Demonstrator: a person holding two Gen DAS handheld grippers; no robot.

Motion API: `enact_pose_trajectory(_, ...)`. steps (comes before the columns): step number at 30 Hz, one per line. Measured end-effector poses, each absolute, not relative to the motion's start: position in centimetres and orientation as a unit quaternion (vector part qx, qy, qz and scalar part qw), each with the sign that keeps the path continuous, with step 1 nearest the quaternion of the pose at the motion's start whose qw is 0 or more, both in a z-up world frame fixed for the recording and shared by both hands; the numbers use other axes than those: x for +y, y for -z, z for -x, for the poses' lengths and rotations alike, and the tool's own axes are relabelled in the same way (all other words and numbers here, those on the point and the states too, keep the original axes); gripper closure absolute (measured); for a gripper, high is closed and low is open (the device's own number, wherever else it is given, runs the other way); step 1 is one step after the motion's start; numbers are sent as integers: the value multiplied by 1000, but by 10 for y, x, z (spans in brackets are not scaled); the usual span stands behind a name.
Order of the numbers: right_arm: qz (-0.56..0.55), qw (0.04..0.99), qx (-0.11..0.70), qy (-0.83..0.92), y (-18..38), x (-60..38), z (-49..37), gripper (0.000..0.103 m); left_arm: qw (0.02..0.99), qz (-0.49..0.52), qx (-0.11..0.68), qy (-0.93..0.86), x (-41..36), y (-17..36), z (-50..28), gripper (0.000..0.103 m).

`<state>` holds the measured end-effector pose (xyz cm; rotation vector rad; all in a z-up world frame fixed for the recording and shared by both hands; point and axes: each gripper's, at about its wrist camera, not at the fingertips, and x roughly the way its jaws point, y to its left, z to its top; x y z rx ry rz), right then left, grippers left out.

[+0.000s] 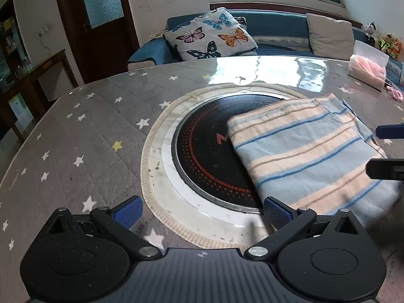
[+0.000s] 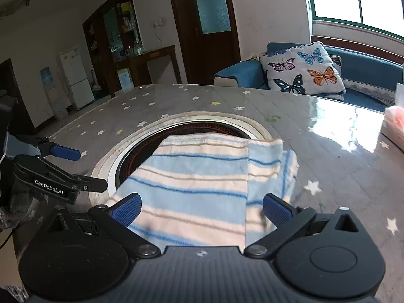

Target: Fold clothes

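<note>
Two handheld grippers are shown spread wide and empty above a round table (image 1: 75, 136) covered by a grey star-print cloth under a glossy clear sheet. The left gripper (image 1: 202, 210) is held over the pale rim of the inset round cooktop (image 1: 202, 156), with nothing between its blue pads (image 1: 127, 212). The right gripper (image 2: 202, 209) is held low over the near edge of the striped garment (image 2: 197, 176), its fingers straddling the fabric without pinching it. The garment, banded in light blue and cream, is seen already folded into a compact rectangle; it is laid partly over the cooktop and partly on the table cover, with a second layer exposed along its right edge. The fold is judged nearly complete. For a neat final fold, the near edge should be pinched at both corners through all layers, lifted evenly, and carried over to meet the far edge, so that the loose right-hand layer is not dragged askew. The near edge of the garment is hidden behind the right gripper's body, so the number of layers cannot be counted. The garment type cannot be made out. A translucent bag (image 1: 368, 65) with pink contents is cut off at the frame edge
</note>
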<state>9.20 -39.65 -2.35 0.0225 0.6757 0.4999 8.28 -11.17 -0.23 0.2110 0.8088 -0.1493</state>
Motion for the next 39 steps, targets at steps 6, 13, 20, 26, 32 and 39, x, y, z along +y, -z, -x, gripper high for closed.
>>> enact_pose_trajectory(6,-29,902,359,-239,45,-396,-115,0,913,-96,392,65,-103,1,-90,0)
enact_pose_trajectory(13,-50,913,340,-221,34,-409,-110,0,913,-71,395,70,-102,-2,-103,0)
enact_pose_trajectory(20,-81,914,364,-161,48,-426,-119,7,912,-46,393,106,-119,-5,-110,3)
enact_pose_trajectory(26,-106,914,368,-137,50,-435,-119,30,903,-23,404,142,-134,2,-120,27)
enact_pose_trajectory(32,-117,912,371,-130,50,-436,-119,53,892,4,422,161,-135,10,-127,37)
enact_pose_trajectory(39,-138,910,371,-125,53,-438,-119,78,886,15,429,176,-137,12,-128,57)
